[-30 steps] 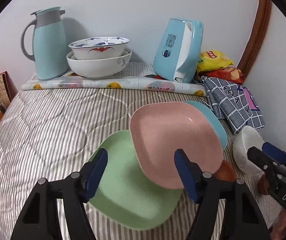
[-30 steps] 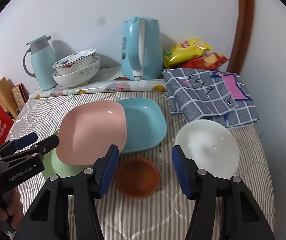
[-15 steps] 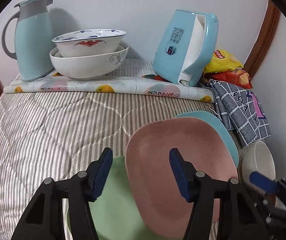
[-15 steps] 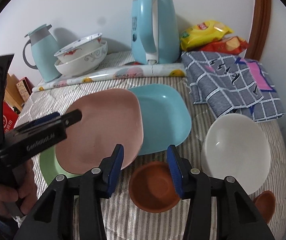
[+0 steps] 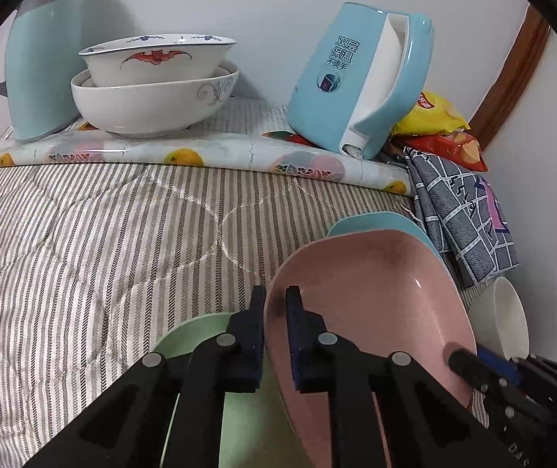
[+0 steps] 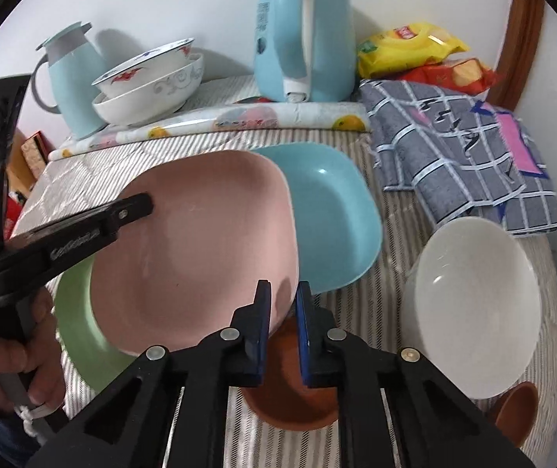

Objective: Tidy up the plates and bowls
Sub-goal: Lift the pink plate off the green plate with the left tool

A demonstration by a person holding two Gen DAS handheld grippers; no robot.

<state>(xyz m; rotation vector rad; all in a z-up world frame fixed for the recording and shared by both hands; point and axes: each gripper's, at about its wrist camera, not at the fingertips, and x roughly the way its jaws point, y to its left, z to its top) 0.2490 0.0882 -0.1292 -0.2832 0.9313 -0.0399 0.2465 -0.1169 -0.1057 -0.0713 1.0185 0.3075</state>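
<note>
A pink plate [image 6: 196,249] lies tilted over a green plate [image 6: 79,331] and a light blue plate [image 6: 333,214] on the striped bedcover. My left gripper [image 5: 274,304] is shut on the pink plate's [image 5: 372,300] left rim. My right gripper [image 6: 282,300] is shut on the pink plate's near right rim, above a brown bowl [image 6: 290,397]. A white bowl [image 6: 473,312] sits to the right, with a smaller brown bowl [image 6: 516,417] beside it. The left gripper also shows in the right wrist view [image 6: 138,204].
At the back, on a fruit-print mat [image 5: 200,152], stand two stacked white bowls [image 5: 153,89], a teal jug [image 5: 40,74] and a light blue kettle [image 5: 360,85]. A checked cloth [image 6: 461,148] and snack bags [image 6: 414,50] lie at the right by the wall.
Both grippers moved in and closed on opposite rims of the pink plate. The plate now stands tilted.
</note>
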